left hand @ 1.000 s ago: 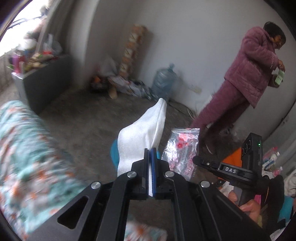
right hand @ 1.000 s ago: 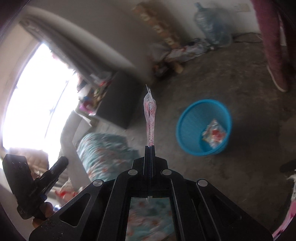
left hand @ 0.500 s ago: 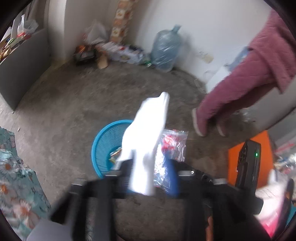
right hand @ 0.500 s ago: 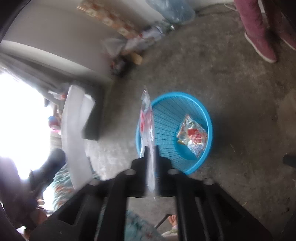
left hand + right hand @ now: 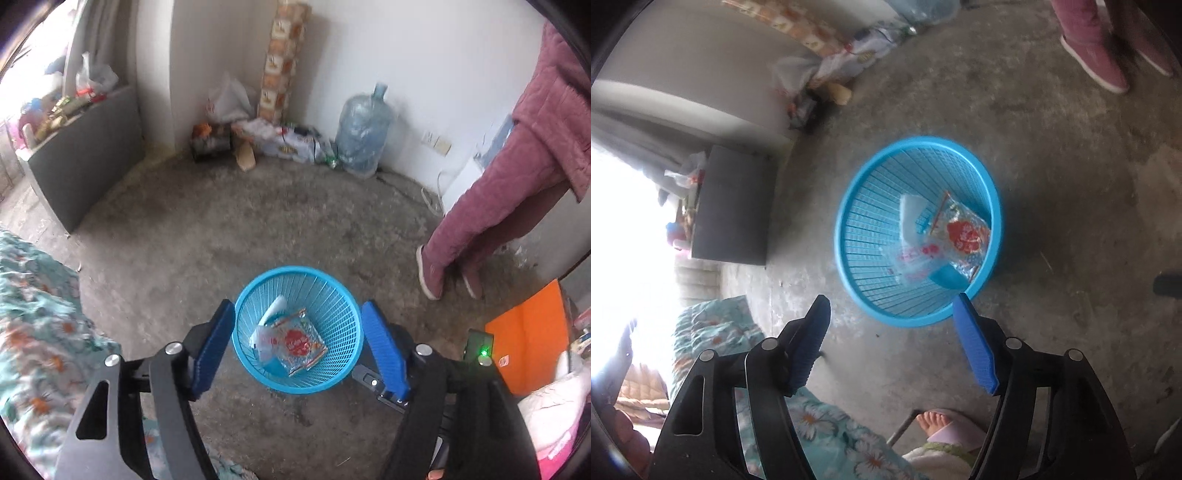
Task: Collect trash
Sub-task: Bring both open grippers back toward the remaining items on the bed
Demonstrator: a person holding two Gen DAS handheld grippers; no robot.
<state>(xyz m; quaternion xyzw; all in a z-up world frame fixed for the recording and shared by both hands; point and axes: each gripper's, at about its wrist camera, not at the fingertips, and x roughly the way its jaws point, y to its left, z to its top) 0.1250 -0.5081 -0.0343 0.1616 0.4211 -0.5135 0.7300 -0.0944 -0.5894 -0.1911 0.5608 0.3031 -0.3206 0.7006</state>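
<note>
A blue plastic basket [image 5: 341, 363] stands on the concrete floor; it also shows in the right wrist view [image 5: 871, 295]. Inside lie a white tissue [image 5: 271, 314], a clear wrapper with red print [image 5: 301, 341] and a second clear plastic bag [image 5: 916, 260]. The tissue [image 5: 908, 214] and the red-print wrapper [image 5: 964, 230] also show in the right wrist view. My left gripper [image 5: 297, 339] is open and empty, held above the basket. My right gripper [image 5: 892, 339] is open and empty, just short of the basket's near rim.
A person in a maroon padded suit [image 5: 517, 177] stands at the right. A water jug [image 5: 364, 136], bags and boxes [image 5: 280, 140] line the far wall. A grey cabinet [image 5: 81, 155] stands left. Floral bedding [image 5: 33, 332] lies near left. An orange board [image 5: 528, 332] lies right.
Both grippers swung down over the basket and opened. The white tissue dropped from the left gripper and the clear bag from the right; both now lie in the basket.
</note>
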